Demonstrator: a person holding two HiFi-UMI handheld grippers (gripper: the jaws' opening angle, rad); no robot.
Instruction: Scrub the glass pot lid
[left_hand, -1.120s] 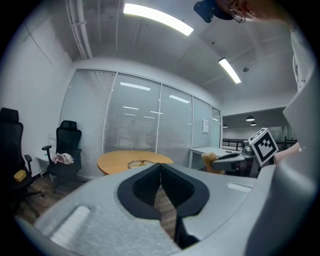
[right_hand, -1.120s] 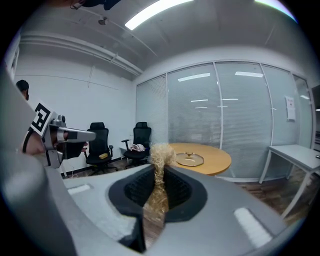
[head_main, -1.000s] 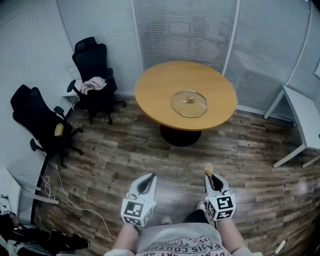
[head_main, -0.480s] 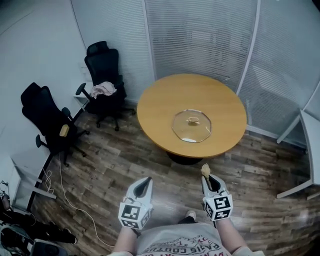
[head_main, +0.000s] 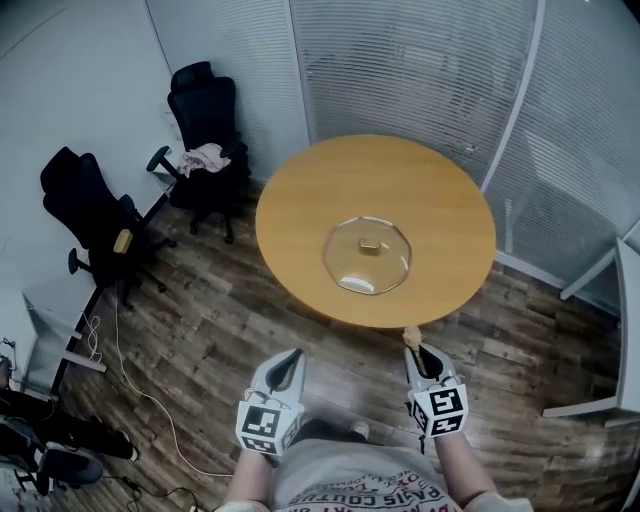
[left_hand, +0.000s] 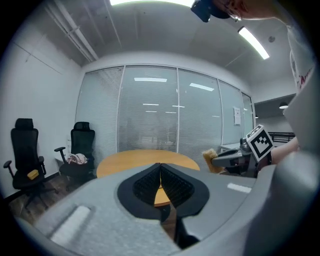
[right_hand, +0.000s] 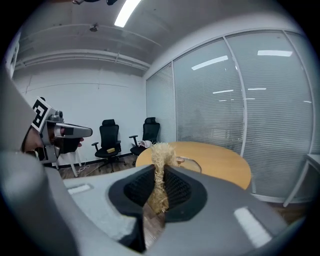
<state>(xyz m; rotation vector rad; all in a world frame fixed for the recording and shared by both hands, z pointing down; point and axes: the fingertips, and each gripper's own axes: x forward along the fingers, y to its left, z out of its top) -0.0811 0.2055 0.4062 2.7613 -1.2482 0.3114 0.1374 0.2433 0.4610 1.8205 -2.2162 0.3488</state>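
A glass pot lid (head_main: 366, 254) with a small knob lies flat on the round wooden table (head_main: 440, 215), toward its near side; it also shows low on the table as the lid (right_hand: 187, 163) in the right gripper view. My right gripper (head_main: 414, 352) is shut on a tan fibrous scrubber (right_hand: 160, 177), whose tuft sticks out past the jaws just short of the table's near edge. My left gripper (head_main: 288, 364) hangs beside it over the floor, jaws shut with nothing between them (left_hand: 161, 186).
Two black office chairs (head_main: 205, 115) (head_main: 85, 215) stand at the left, one with a cloth on its seat. Glass walls with blinds run behind the table. A white desk (head_main: 630, 320) is at the right edge. Cables trail on the wood floor (head_main: 150, 400).
The view has moved closer to the table, so the lid sits lower and nearer in the picture. Both grippers keep their pose, now near the table's front edge.
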